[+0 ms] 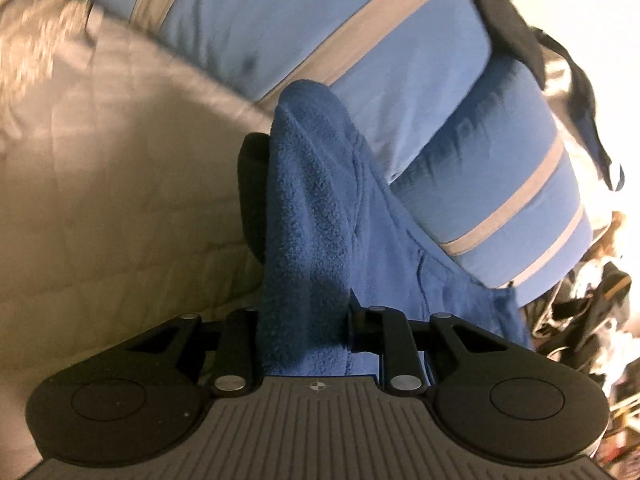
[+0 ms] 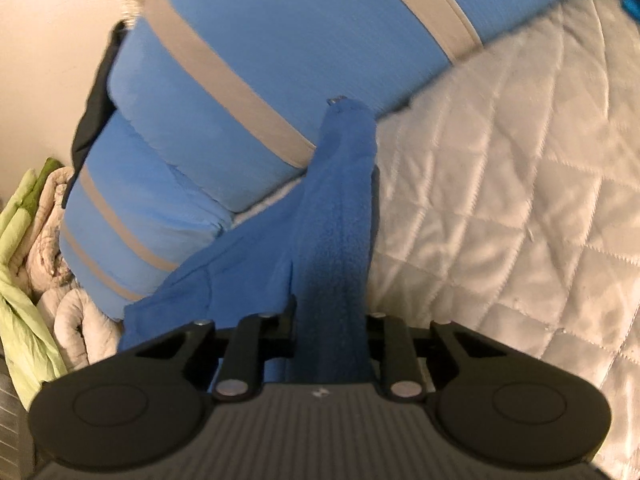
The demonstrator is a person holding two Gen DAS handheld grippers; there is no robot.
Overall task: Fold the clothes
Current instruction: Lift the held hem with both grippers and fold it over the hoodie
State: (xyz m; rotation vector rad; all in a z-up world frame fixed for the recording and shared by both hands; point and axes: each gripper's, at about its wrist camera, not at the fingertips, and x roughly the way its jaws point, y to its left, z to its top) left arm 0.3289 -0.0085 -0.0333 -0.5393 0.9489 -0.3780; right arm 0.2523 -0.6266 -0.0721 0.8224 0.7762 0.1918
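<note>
Left wrist view: blue fleece garment (image 1: 312,200) clamped between both grippers' fingers (image 1: 254,184).

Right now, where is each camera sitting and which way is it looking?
Left wrist: sits on the left claw, looking down its fingers at the blue fleece pinched between them, quilted bedcover to its left.
Right wrist: sits on the right claw, looking down at fleece it grips, bedcover to its right.
Both share: the fleece, bedcover and blue striped pillows behind.
</note>
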